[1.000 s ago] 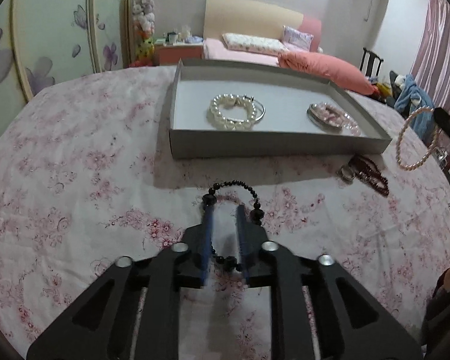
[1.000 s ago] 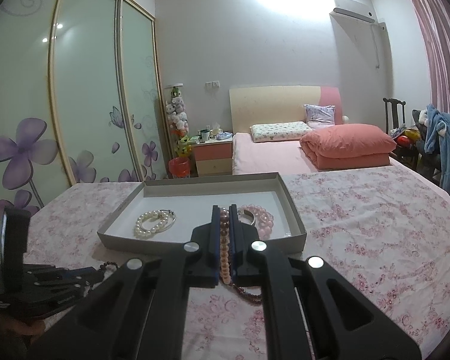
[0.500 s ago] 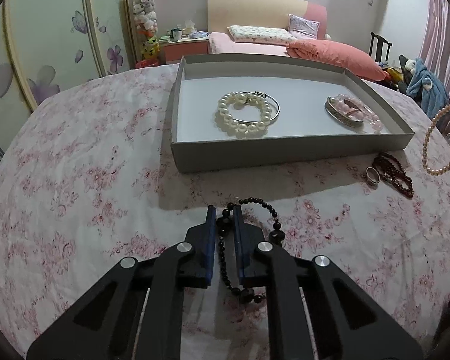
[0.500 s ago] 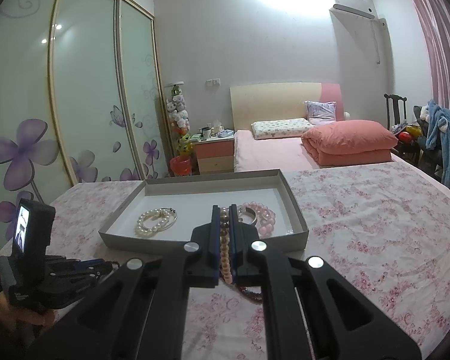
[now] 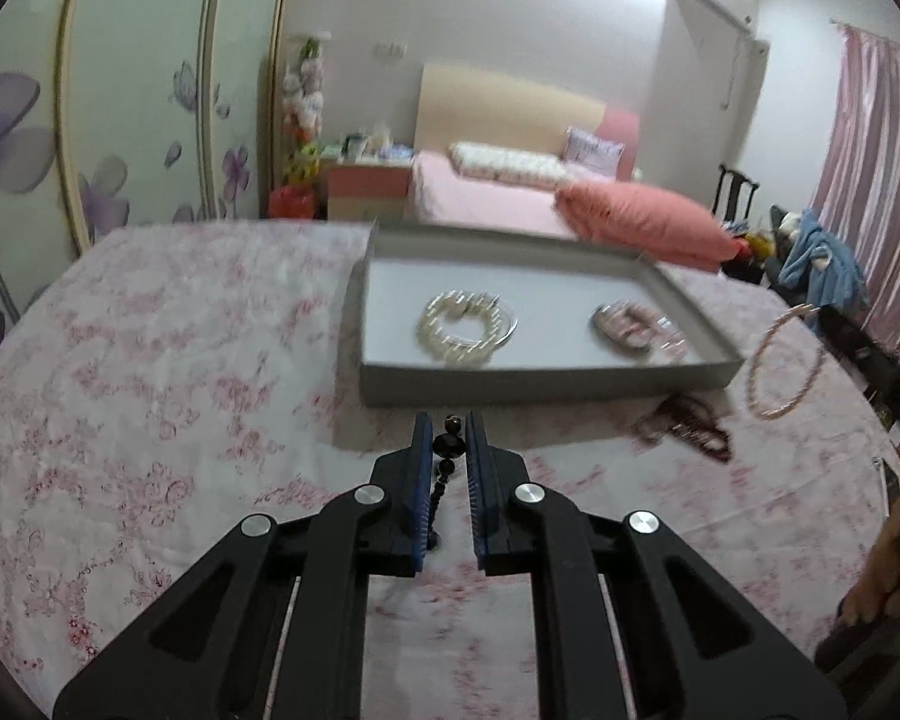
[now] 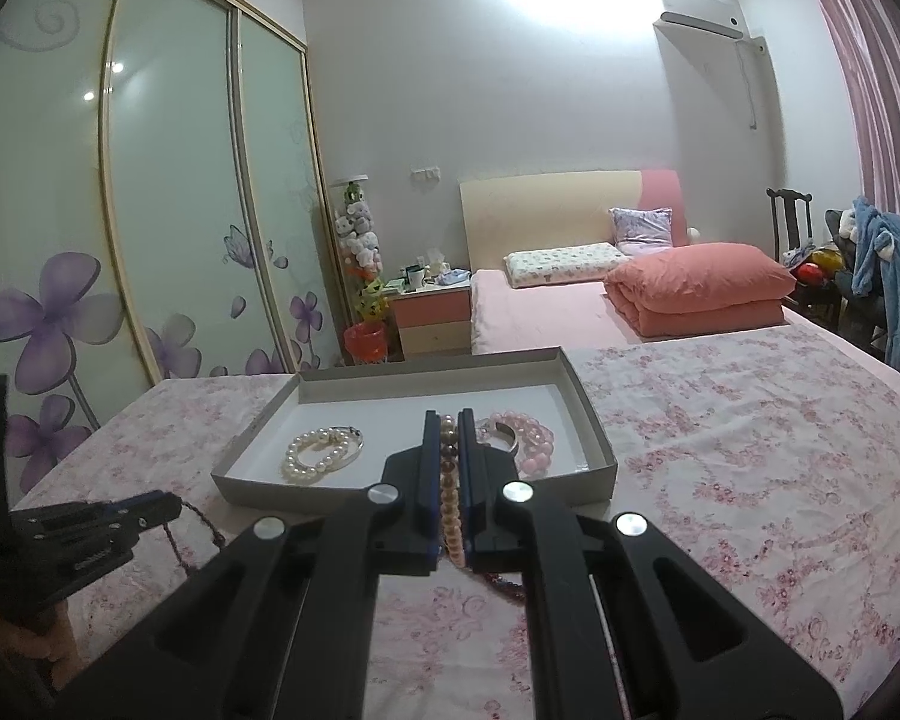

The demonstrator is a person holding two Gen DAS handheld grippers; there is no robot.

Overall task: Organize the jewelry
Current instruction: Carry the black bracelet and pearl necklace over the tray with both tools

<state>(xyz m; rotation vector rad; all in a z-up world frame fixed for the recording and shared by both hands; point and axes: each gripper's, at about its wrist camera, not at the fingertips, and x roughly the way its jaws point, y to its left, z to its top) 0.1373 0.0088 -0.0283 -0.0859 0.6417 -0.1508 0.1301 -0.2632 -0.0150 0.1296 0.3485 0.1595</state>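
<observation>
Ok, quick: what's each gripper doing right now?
Left gripper: shut on the black bead bracelet.
Right gripper: shut on the pearl strand.

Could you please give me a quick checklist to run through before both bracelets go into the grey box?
1. Left gripper shut on the black bead bracelet: ok.
2. Right gripper shut on the pinkish pearl bracelet: ok.
3. Bare floor in the shallow grey cardboard box between the white pearl bracelet and the pink bead bracelet: ok.
4. Black bracelet lifted above the box wall: cannot tell.
5. Dark red bead strand on the floral tablecloth boxed: not ok.
</observation>
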